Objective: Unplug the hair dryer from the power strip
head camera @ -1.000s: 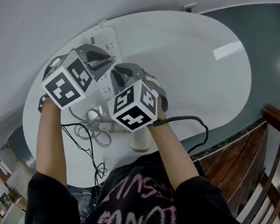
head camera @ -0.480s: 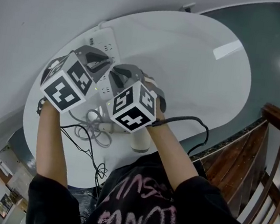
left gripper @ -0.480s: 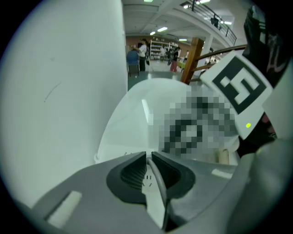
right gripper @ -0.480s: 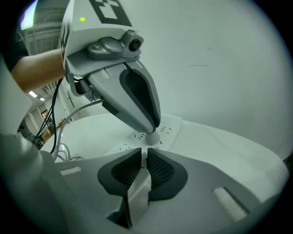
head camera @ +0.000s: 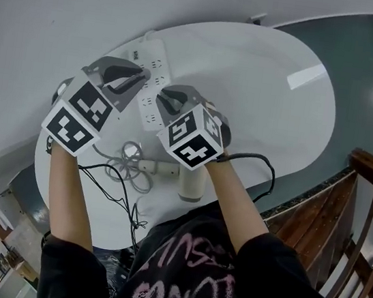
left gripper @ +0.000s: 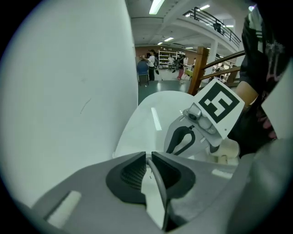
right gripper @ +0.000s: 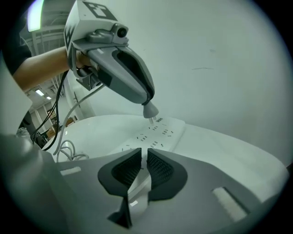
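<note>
Lying along the far left of the white oval table [head camera: 271,88]: one power strip [head camera: 158,64], white, with several rows of sockets. In the head view both grippers cover its near end.

Left gripper [right gripper: 148,102]: jaws clamped on the grey plug [right gripper: 150,110]. The right gripper view shows the plug held just above the strip's far sockets, with its prongs bare and clear of the slots. The left gripper view hides the plug behind the dark pads. Only the grey cord [left gripper: 158,183] shows there, running out of the slit toward the camera.

Right gripper [right gripper: 144,157]: jaws drawn almost together, with a thin slit between them and nothing in it. The tips are low over the strip's near sockets; whether they touch it cannot be told.

Hair dryer [head camera: 188,185]: white, on the near part of the table, just near of the right gripper. That gripper's marker cube [head camera: 195,137] cuts off its far end. A loose coil of its cord lies just to its left, and the run from the coil up to the plug is hidden under the grippers.
</note>
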`<state>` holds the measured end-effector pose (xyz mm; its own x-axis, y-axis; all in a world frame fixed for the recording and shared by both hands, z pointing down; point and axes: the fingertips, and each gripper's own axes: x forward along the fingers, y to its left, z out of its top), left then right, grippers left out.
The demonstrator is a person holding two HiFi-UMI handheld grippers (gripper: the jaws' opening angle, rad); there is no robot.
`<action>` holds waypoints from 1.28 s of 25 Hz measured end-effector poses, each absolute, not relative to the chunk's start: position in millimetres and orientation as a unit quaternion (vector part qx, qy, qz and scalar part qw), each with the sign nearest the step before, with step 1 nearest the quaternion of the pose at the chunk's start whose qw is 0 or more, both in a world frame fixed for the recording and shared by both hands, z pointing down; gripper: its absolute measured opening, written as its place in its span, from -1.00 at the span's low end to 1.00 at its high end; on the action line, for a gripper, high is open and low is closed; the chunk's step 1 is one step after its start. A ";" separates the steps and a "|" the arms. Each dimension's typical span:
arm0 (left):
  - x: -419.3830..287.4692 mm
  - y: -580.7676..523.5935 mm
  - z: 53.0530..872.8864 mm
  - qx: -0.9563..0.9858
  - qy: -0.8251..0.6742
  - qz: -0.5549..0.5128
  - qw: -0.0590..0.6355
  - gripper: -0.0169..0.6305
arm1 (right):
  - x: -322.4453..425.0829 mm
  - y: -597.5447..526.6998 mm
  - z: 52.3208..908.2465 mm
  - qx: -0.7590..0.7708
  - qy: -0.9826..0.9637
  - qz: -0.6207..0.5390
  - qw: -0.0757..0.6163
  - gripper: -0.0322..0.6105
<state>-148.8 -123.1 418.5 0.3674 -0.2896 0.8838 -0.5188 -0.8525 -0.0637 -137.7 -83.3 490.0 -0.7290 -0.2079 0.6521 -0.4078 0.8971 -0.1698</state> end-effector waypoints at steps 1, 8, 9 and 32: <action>-150.6 -123.8 418.2 0.819 -0.260 0.499 0.114 -0.82 | -137.3 -84.5 485.9 0.170 -0.920 0.152 0.319 -0.73; -156.1 -124.9 409.8 0.809 -0.329 0.474 0.115 -0.82 | -124.3 -93.5 458.2 0.201 -0.928 0.157 0.273 -0.73; -155.6 -124.4 408.0 0.808 -0.337 0.470 0.115 -0.82 | -121.6 -93.7 455.8 0.204 -0.928 0.156 0.270 -0.73; -140.9 -98.0 366.4 0.758 -0.507 0.395 0.110 -0.81 | -79.8 -100.7 388.4 0.222 -0.948 0.134 0.186 -0.88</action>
<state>-140.9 -98.0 366.4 0.1730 -0.6817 0.7108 -0.8559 -0.4612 -0.2340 -79.8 -100.7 388.4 -0.8322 -0.3713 0.4118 -0.4707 0.8656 -0.1707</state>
